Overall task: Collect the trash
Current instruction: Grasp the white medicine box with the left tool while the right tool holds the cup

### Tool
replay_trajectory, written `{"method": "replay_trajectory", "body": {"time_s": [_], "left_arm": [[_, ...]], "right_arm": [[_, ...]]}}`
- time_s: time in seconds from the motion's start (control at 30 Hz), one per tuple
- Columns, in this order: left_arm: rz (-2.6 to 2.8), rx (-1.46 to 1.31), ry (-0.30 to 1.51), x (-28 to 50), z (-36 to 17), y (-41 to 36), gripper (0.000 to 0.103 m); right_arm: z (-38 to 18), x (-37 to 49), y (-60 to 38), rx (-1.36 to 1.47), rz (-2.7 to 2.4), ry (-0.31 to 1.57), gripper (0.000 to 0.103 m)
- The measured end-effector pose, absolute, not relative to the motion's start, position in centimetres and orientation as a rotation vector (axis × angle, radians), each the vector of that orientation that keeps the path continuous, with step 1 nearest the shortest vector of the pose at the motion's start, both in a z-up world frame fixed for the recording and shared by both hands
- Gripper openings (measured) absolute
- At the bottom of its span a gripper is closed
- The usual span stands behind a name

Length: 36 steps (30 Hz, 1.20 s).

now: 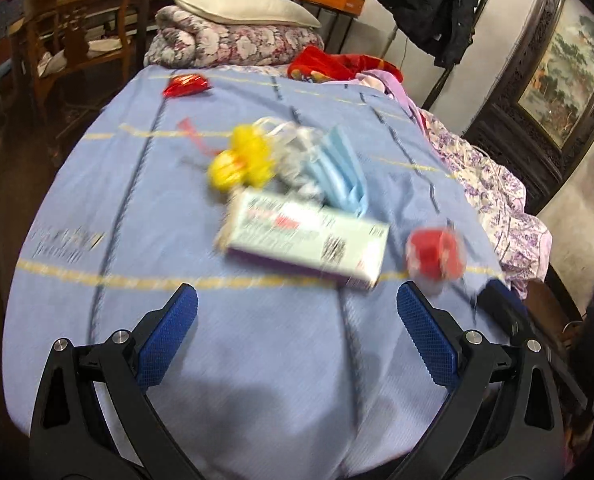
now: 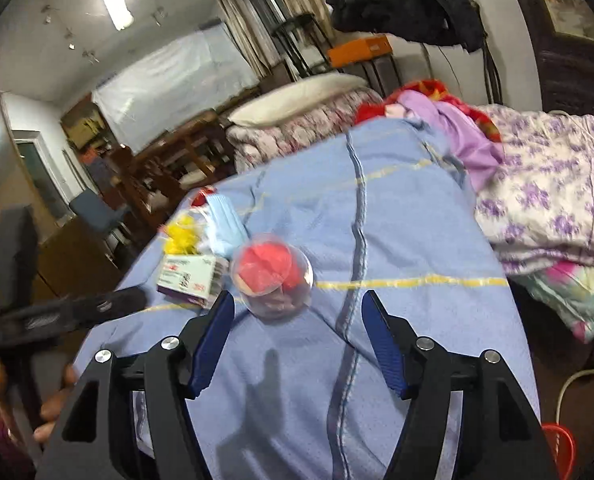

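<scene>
Trash lies in a heap on the blue bedsheet (image 1: 137,208): a white and purple medicine box (image 1: 305,240), a blue face mask (image 1: 341,172), a yellow wrapper (image 1: 241,160) and crumpled clear plastic (image 1: 297,156). A shiny red wrapper (image 1: 185,85) lies farther off. A clear cup with red stuffing (image 2: 273,280) rests right of the box (image 2: 189,276). My left gripper (image 1: 297,292) is open and empty, just short of the box. My right gripper (image 2: 299,296) is open, with the cup at its fingertips, nearer the left finger and untouched.
A folded floral quilt (image 1: 233,44) and a pillow (image 1: 241,6) lie at the bed's far end. Clothes and a purple-flowered quilt (image 2: 545,200) are piled on the right. Wooden chairs (image 1: 69,40) stand left of the bed. A red basket (image 2: 557,440) sits on the floor.
</scene>
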<state>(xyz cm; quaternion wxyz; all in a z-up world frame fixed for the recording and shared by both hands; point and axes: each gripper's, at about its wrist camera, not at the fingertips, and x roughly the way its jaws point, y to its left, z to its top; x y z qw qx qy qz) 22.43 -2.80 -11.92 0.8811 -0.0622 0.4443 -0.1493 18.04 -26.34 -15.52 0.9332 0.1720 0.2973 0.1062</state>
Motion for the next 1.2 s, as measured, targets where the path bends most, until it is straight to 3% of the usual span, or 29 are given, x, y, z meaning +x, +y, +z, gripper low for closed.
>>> {"method": "replay_trajectory", "body": {"time_s": [0.33,0.57,0.83,1.2], "left_arm": [[-0.19,-0.001,0.976,27.8,-13.2,-7.2,0.096],[-0.165,0.086,0.999,25.2,-13.9,-3.8,0.096],[-0.161,-0.008,1.006,19.9,-13.3,2.6,0.096],[-0.18,0.011,0.929,22.3,-14.0,-0.8,0.096]], "right_arm": [[-16.1,18.1,-28.0,0.418,0.234,0.568,0.066],[-16.2,18.1,-28.1,0.439,0.238,0.566,0.068],[-16.1,18.0,-27.9,0.444,0.235,0.562,0.07],[-16.1,17.5,-27.8,0.431,0.21,0.574,0.07]]}}
